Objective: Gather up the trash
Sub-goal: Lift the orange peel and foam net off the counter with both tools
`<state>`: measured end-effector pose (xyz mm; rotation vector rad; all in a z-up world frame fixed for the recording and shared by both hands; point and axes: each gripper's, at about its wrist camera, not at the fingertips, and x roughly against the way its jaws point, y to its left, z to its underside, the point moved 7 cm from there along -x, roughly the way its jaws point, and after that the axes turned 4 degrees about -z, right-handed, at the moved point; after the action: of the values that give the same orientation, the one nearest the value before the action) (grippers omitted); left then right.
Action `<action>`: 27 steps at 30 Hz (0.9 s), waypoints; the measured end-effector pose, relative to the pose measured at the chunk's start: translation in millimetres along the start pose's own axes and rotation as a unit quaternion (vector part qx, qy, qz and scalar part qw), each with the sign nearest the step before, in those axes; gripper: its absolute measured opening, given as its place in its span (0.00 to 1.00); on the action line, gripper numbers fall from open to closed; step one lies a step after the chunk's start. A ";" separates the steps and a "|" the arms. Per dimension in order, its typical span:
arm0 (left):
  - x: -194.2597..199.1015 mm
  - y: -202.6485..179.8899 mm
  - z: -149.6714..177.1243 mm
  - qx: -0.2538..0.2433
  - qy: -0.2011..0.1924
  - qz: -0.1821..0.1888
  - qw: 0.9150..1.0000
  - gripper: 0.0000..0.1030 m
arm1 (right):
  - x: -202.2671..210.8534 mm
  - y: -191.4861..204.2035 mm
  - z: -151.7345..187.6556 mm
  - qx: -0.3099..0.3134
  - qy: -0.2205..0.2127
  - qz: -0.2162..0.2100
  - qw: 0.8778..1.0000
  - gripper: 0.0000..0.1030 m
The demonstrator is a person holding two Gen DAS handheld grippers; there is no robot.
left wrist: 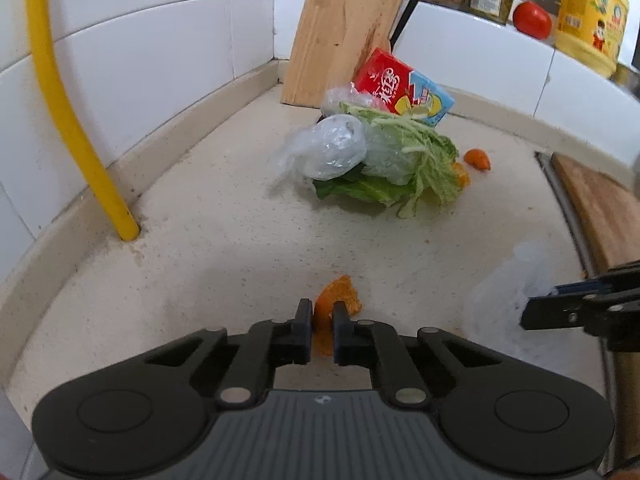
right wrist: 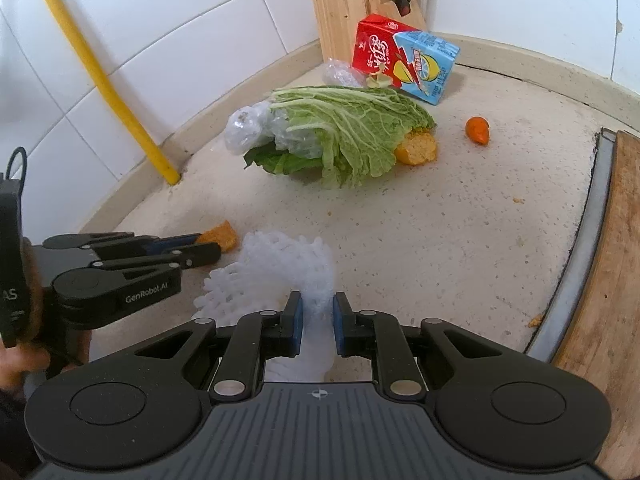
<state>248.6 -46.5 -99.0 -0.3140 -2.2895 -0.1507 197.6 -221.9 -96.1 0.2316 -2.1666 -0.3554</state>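
Pinching: left gripper (left wrist: 322, 312) jaws clamp limp orange peel (left wrist: 338, 298) edge-on; right gripper (right wrist: 314, 312) jaws squeeze light, springy foam net (right wrist: 276, 264) mid-body.

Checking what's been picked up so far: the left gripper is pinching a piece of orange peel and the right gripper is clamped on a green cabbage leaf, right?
Not quite. The left gripper does pinch the piece of orange peel, but the right gripper is clamped on a white foam fruit net, as the right wrist view shows. The green cabbage leaf lies untouched further back.
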 end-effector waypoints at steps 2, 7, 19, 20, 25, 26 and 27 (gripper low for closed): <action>7.1 -2.5 1.0 0.000 -0.007 0.001 1.000 0.05 | 1.7 0.3 -0.4 -0.001 -0.003 -0.003 1.000 0.21; 25.6 -4.9 1.6 0.008 -0.018 0.009 1.000 0.04 | 7.2 1.3 -1.5 -0.001 -0.010 -0.005 1.000 0.21; 58.3 10.2 16.9 0.026 -0.031 -0.013 0.999 0.04 | 14.0 27.0 2.0 0.023 -0.019 -0.018 0.999 0.19; 61.0 11.9 18.2 0.028 -0.033 -0.015 0.999 0.04 | 14.1 29.4 2.1 0.024 -0.020 -0.018 0.999 0.19; 73.6 20.4 24.4 0.037 -0.039 -0.021 0.998 0.04 | 15.6 43.0 3.9 0.033 -0.024 -0.023 0.999 0.19; 75.9 21.9 25.5 0.038 -0.041 -0.023 0.998 0.04 | 15.6 45.7 4.4 0.035 -0.024 -0.024 0.999 0.19; 77.9 23.3 26.5 0.039 -0.042 -0.024 0.998 0.04 | 15.6 49.0 5.2 0.037 -0.025 -0.025 0.999 0.19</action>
<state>185.6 -4.8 -58.8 -0.2297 -2.3805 -0.0726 182.7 -179.5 -70.6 0.3220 -2.2277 -0.3121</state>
